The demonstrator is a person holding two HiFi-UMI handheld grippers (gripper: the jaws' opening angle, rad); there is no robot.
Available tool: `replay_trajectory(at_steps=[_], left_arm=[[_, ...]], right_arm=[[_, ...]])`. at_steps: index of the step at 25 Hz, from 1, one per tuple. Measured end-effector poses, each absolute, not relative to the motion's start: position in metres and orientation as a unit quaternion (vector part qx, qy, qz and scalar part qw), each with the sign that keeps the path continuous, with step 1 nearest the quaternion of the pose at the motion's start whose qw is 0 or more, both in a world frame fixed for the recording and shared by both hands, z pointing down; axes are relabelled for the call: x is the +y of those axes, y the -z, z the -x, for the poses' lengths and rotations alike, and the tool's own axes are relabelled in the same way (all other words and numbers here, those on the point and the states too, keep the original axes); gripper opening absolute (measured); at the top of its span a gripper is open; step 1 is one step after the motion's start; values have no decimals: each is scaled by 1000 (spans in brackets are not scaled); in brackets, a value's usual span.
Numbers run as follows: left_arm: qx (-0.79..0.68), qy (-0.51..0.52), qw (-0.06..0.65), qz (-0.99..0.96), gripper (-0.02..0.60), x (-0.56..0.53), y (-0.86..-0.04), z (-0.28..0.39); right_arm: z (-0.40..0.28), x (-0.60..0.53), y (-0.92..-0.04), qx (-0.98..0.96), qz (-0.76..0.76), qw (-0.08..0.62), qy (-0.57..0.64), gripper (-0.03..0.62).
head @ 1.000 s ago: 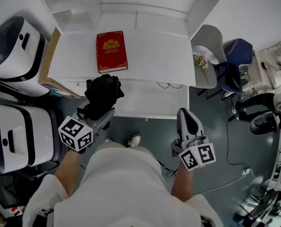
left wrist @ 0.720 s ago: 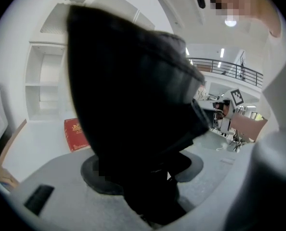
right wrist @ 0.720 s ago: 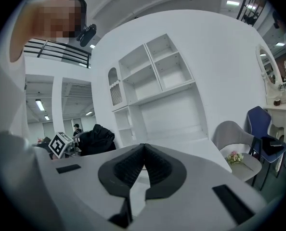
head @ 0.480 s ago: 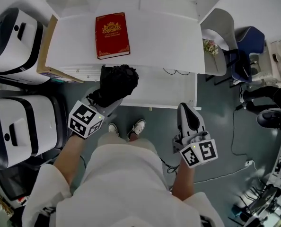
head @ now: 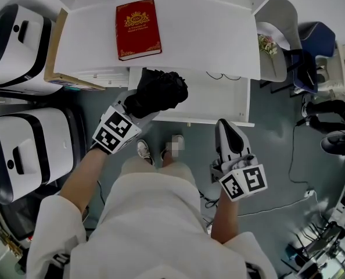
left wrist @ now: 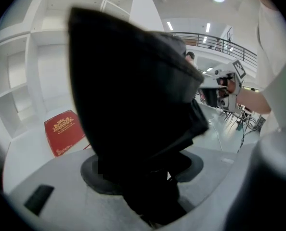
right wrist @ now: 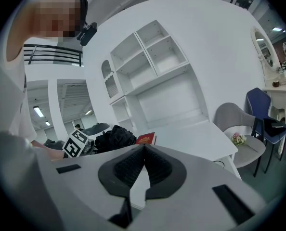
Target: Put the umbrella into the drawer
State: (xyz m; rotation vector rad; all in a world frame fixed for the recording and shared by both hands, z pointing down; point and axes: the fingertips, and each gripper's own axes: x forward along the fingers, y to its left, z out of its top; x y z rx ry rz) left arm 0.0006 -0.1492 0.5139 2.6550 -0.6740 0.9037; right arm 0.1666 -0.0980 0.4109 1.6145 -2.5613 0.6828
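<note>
A black folded umbrella (head: 158, 92) hangs over the left end of the open white drawer (head: 219, 100) under the desk. My left gripper (head: 139, 106) is shut on it from the near side. In the left gripper view the umbrella (left wrist: 133, 105) fills the middle and hides both pads. My right gripper (head: 230, 135) hangs in front of the drawer's right end, shut with nothing in it. In the right gripper view its pads (right wrist: 155, 167) meet, with the umbrella (right wrist: 115, 137) off to the left.
A red book (head: 137, 21) lies on the white desk (head: 207, 34). White machines (head: 21, 156) stand close at the left. A grey chair (head: 274, 25) with flowers and a blue chair (head: 315, 45) stand at the right. A cable runs across the floor at the right.
My left gripper has carried the umbrella forward and to the right, from in front of the drawer to over its left end. The right gripper has barely shifted.
</note>
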Motion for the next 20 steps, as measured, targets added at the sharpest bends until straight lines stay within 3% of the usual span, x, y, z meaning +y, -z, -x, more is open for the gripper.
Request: replay_trajectory(at_steps=[20], left_arm=[[-137, -432, 96, -886, 259, -164, -631, -48]], right_arm=[[-161, -97, -464, -829, -489, 63, -263, 0]])
